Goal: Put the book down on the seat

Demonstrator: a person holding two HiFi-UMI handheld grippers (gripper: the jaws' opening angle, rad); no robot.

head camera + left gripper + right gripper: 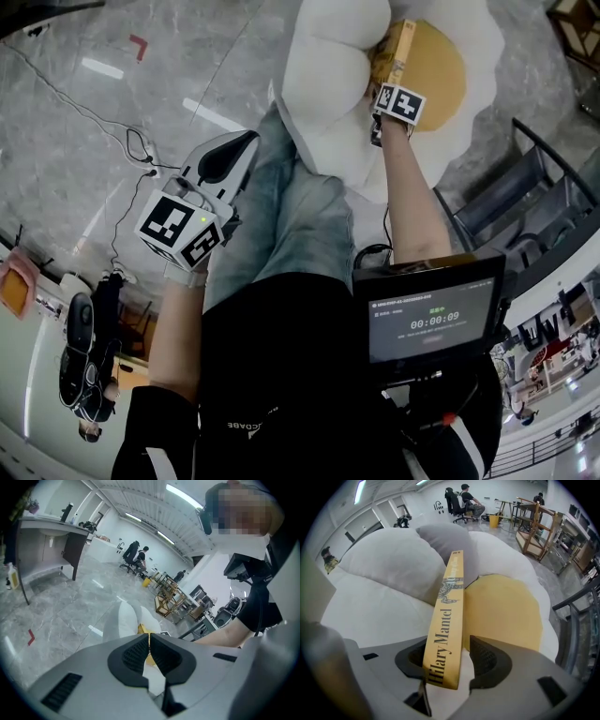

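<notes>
A yellow book (pixel 393 52) with "Hilary Mantel" on its spine (pixel 448 616) stands spine up over the egg-shaped white seat (pixel 328 84), between the puffy white back and the round yellow cushion (pixel 442 66). My right gripper (pixel 386 82) is shut on the book's near end, and the book leans slightly left between the pads (pixel 490 660). The yellow cushion (pixel 506 611) lies just right of the book, and whether the book's lower edge touches the seat is hidden. My left gripper (pixel 246 142) is held back by the person's knee, shut and holding nothing (pixel 149 645).
A small monitor (pixel 429 319) hangs at the person's chest. Cables (pixel 131 141) trail over the grey marble floor at left. A dark metal rack (pixel 525 197) stands right of the seat. Wooden frames (pixel 534 524) and seated people (pixel 464 496) are far behind.
</notes>
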